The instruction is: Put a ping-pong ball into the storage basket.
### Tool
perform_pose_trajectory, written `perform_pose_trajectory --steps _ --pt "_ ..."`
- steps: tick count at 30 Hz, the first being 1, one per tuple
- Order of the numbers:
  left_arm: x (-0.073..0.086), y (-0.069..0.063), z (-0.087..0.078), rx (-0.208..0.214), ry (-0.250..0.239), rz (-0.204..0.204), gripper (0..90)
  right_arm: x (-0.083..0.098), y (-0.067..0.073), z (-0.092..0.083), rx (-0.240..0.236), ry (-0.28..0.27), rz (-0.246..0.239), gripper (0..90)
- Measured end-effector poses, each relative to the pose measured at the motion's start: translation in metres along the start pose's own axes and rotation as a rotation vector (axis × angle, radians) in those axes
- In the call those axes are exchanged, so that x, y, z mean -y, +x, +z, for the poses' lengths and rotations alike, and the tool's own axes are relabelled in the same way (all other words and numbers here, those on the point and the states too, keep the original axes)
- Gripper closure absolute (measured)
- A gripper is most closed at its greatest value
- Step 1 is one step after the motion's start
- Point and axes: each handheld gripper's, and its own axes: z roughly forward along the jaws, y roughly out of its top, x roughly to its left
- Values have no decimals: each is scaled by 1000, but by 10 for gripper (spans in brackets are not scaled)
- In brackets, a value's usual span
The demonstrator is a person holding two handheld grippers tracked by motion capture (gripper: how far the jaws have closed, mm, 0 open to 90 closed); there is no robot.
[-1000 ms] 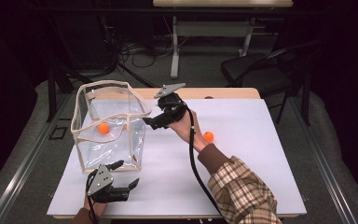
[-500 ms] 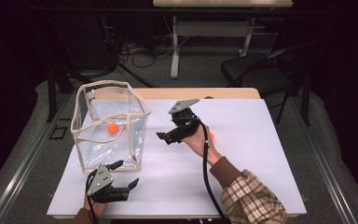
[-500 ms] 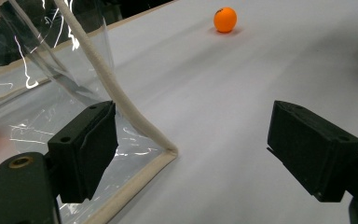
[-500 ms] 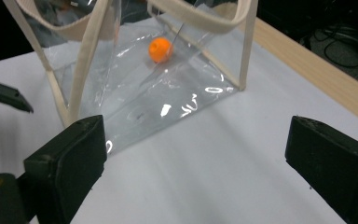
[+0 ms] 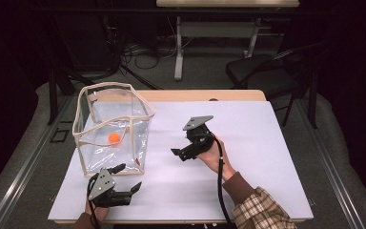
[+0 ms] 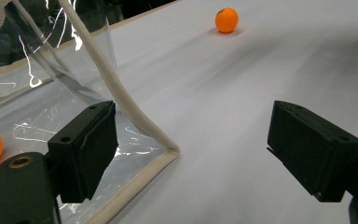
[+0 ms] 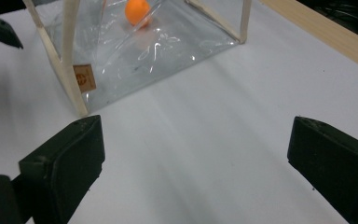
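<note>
A clear bag [image 5: 112, 129] with cream trim stands open on the left of the white table [image 5: 267, 143]. One orange ball [image 5: 114, 138] lies inside it, and the right gripper view looks at that same ball [image 7: 137, 10] through the bag wall [image 7: 158, 51]. A second orange ball [image 6: 226, 19] lies on the bare table. My left gripper [image 5: 127, 178] rests open at the bag's near corner [image 6: 168, 151], which sits between its jaws untouched. My right gripper [image 5: 182, 145] hovers over mid-table, aimed at the bag. Its jaws have just been opening and nothing is between them.
The white sheet covers a wooden table whose far edge [image 5: 209, 95] shows. Beyond it stand a black chair [image 5: 262, 71] and another table's leg [image 5: 178, 47], with cables on the floor. Rails run along both sides.
My right gripper has moved from the bag's rim rightward and down to mid-table. The ball in the bag has shifted a little. The left gripper has kept still.
</note>
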Motion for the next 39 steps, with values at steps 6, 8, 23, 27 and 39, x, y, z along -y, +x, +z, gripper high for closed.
perform_pose_trajectory --steps 6,8,23,27,39 --pt "0 0 -1 2 1 2 159 22 2 -1 -10 25 15 25" --pt "0 0 -1 -2 -1 -2 159 30 2 -2 -13 29 23 24" --pt "0 0 0 8 -3 1 159 57 7 -11 4 69 34 4" --pt "0 0 0 5 -3 6 159 62 9 -16 -1 68 37 0" --pt "0 0 -2 0 -5 4 159 71 6 -23 25 73 56 0"
